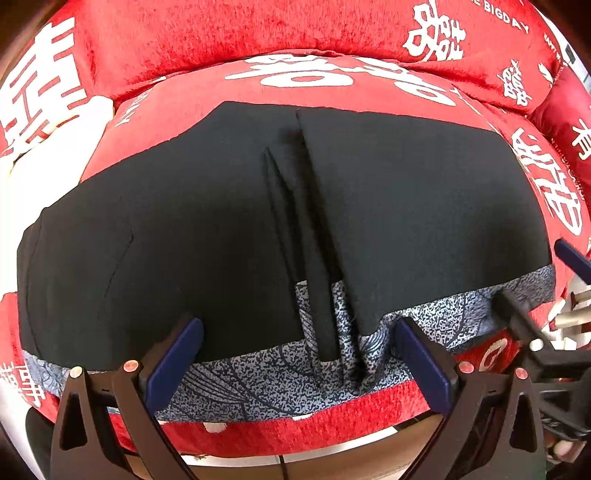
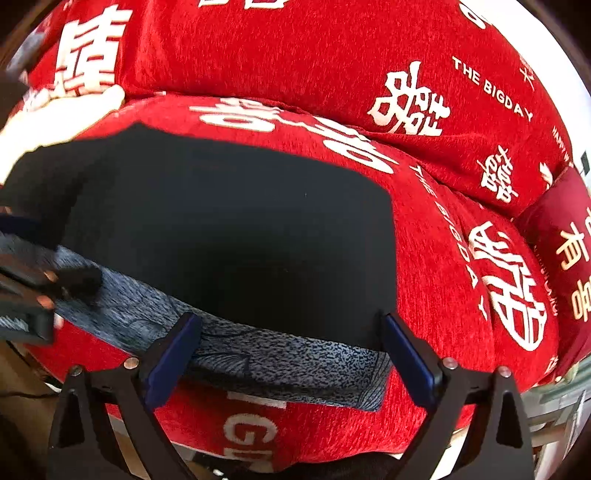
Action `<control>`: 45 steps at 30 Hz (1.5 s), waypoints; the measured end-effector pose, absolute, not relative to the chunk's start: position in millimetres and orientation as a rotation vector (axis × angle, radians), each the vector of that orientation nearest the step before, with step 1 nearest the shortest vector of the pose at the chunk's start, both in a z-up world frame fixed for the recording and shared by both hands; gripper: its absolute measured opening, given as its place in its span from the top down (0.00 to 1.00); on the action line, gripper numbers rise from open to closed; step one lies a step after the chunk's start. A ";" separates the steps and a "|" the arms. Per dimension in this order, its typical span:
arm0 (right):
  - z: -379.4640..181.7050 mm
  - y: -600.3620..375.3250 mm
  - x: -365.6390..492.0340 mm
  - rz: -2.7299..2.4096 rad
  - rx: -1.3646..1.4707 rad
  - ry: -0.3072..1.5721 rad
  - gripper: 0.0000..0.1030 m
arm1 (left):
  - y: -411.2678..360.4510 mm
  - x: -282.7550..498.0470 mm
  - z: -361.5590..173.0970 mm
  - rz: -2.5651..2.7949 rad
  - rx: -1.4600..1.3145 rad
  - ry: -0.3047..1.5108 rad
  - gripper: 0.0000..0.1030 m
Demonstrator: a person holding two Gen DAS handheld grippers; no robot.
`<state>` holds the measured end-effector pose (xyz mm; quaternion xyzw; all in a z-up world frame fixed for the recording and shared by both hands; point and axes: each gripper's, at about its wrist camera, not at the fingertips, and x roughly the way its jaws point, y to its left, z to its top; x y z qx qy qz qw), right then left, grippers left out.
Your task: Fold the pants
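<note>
Right gripper (image 2: 291, 354) is hovering, jaws apart, empty; left gripper (image 1: 299, 350) likewise | pants (image 1: 221, 221) lying folded on sofa (image 1: 295, 29); further folds seemingly remaining

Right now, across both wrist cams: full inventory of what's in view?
pants: one, black with a blue-grey patterned band along the near edge, lying flat on the seat cushion, a lengthwise fold ridge down the middle.
seat cushion: one, red with white characters, under the pants.
back cushion: one, red with white characters and "THE BIGDAY" lettering, behind the seat cushion.
small pillow: one, darker red with gold characters, far right in the right wrist view.
left gripper: one, black with blue pads, fingers spread over the patterned band, nothing between them gripped.
right gripper: one, same build, fingers wide apart over the band's right end, holding nothing.
</note>
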<state>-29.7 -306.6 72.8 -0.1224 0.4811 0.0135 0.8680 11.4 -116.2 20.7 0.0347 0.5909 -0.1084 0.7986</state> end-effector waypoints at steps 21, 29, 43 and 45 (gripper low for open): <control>54.2 -240.8 31.3 0.154 -0.195 1.074 0.01 | -34.7 3.8 47.0 -0.094 -0.026 1.204 0.00; 57.7 -233.4 48.1 0.137 -0.114 1.075 0.01 | 64.2 16.4 10.6 0.068 -0.208 1.278 0.00; 67.7 -162.2 46.5 0.243 -0.224 1.064 0.01 | 92.6 -1.2 31.6 -0.044 -0.246 1.208 0.00; 71.0 -137.5 45.5 0.301 -0.270 1.044 0.01 | 104.0 -2.4 32.0 -0.015 -0.242 1.194 0.00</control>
